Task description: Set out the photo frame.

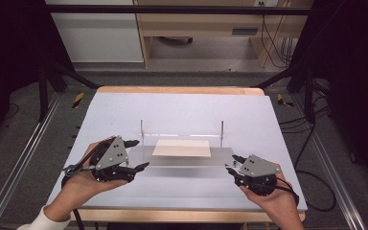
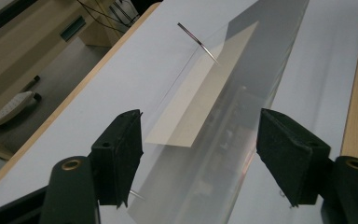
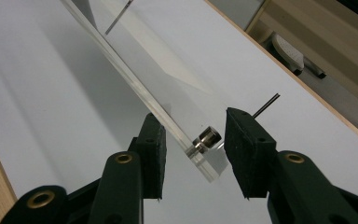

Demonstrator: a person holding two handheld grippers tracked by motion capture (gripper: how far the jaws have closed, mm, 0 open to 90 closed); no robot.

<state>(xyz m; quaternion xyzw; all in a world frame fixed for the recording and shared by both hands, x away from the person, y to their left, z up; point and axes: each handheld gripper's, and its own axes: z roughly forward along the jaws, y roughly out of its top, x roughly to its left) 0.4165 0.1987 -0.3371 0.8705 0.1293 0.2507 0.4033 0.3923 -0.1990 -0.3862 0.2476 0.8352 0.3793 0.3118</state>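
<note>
A clear acrylic plate (image 1: pixel 187 161) lies across the middle of the pale grey board (image 1: pixel 182 110), with a thin metal rod (image 1: pixel 141 129) standing at its left end and another rod (image 1: pixel 222 130) at its right. A beige card (image 1: pixel 182 147) rests on the plate between them. My left gripper (image 1: pixel 142 153) is at the plate's left end, its jaws wide apart on either side of the plate (image 2: pixel 214 140), pads clear of it. My right gripper (image 1: pixel 233 164) is open around the plate's right near corner (image 3: pixel 200 163), where a small metal cylinder (image 3: pixel 207 136) sits.
The board lies on a wooden tabletop whose edge (image 1: pixel 182 89) shows at the back. Aluminium rails (image 1: pixel 24 158) run along both sides, with black frame posts (image 1: pixel 43 91) and cables (image 1: pixel 316 191) on the floor. Bare board lies in front of and behind the plate.
</note>
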